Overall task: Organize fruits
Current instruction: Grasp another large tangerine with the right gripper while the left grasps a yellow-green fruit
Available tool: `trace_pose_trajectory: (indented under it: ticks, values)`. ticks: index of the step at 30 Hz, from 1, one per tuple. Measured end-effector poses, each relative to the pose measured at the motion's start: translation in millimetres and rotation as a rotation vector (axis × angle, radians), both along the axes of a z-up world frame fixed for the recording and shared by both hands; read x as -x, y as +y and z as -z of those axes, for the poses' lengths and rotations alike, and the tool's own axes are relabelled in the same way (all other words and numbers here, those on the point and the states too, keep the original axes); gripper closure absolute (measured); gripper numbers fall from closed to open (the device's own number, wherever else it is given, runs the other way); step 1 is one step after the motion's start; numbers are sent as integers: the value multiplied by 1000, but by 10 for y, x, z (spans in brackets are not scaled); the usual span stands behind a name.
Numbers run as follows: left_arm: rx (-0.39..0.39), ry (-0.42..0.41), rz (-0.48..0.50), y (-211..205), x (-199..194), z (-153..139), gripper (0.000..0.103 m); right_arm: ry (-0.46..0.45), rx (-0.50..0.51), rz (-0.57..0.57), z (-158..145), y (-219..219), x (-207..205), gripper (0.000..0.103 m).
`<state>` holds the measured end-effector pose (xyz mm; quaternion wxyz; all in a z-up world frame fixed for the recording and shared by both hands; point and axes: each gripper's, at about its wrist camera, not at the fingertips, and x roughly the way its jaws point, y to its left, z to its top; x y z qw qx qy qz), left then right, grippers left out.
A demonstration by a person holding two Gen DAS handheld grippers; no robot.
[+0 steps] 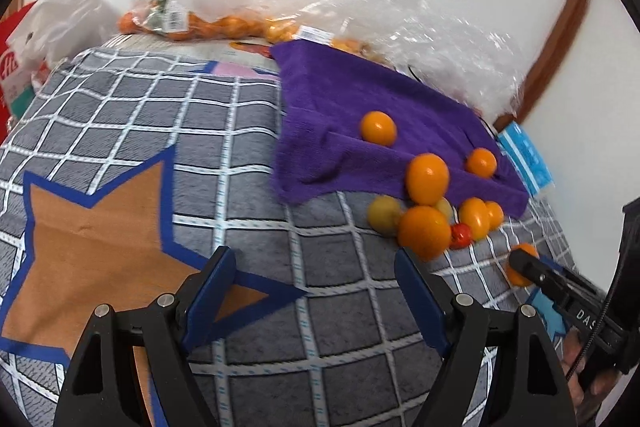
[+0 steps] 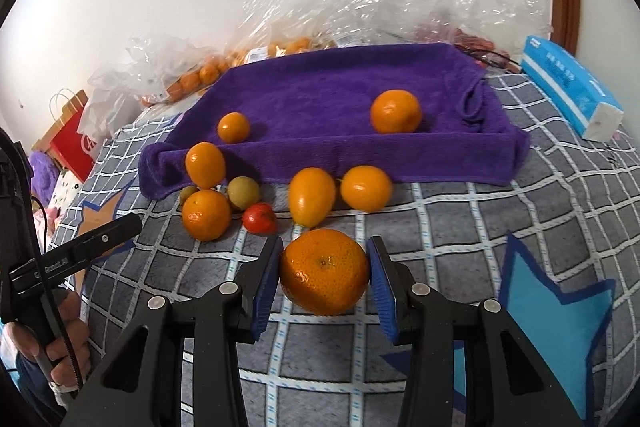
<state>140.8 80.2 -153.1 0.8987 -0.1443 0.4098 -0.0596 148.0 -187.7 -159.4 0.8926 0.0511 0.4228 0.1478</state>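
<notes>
Left wrist view: left gripper spread wide, nothing btwn its fingers, over the checked blanket. Purple towel at 1 o'clock; fruit cluster at its near edge. Right gripper's tip at 3 o'clock, blurred, prob. against an orange.

Right wrist view: right gripper pinching a mandarin btwn both pads. 2 fruits on the towel at 12; tissue pack at 2.

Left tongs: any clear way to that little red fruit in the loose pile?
Probably not cleanly. The left tongs are open and empty, but a big orange sits directly before the red fruit, with other fruit crowding it.
</notes>
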Motion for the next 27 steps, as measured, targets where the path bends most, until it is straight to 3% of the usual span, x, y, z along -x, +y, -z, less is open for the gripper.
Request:
trace_pose_trajectory:
  ticks: [4, 6, 10, 12, 14, 21, 27]
  values:
    - [-49, 29, -9, -148, -73, -66, 25, -11, 60, 22, 17, -90, 32, 60]
    - [-61, 44, -3, -194, -127, -90, 35, -3, 73, 25, 49, -129, 30, 60]
    - [-103, 50, 1, -304, -279, -82, 40, 24, 50, 30, 112, -209, 11, 60]
    - [-106, 77, 8, -329, -345, -31, 51, 28, 38, 30, 127, -234, 12, 60]
    - [-100, 84, 8, -347, -376, 5, 54, 24, 28, 34, 129, -263, 21, 60]
    - [-102, 69, 46, -501, -456, 7, 56, 28, -6, 29, 142, -297, 3, 59]
    - [-123, 45, 56, -590, -507, 21, 56, 26, 48, 21, 149, -218, -10, 59]
